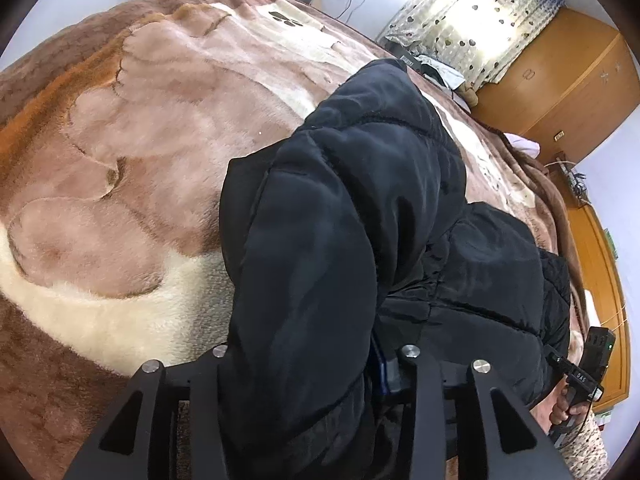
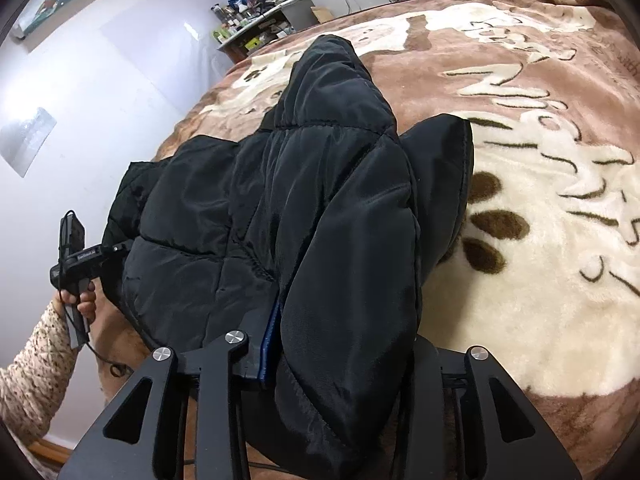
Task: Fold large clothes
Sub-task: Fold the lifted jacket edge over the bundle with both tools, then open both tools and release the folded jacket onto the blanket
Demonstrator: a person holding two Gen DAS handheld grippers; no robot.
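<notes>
A black padded jacket (image 1: pixel 360 208) lies on a brown and cream plush blanket (image 1: pixel 140 140) on a bed. My left gripper (image 1: pixel 316 364) is shut on a thick fold of the jacket at its near edge, and the fabric bulges up between the fingers. My right gripper (image 2: pixel 332 356) is shut on another fold of the same jacket (image 2: pixel 304 184), and a blue finger pad (image 2: pixel 270 344) shows against the cloth. Each view shows the other gripper held in a hand at the jacket's far side, the right one (image 1: pixel 580 380) and the left one (image 2: pixel 80 264).
The blanket (image 2: pixel 540 208) spreads wide around the jacket. A wooden wardrobe (image 1: pixel 560 80) and curtains (image 1: pixel 472 12) stand beyond the bed. A cluttered shelf (image 2: pixel 260 28) stands by the white wall (image 2: pixel 100 100).
</notes>
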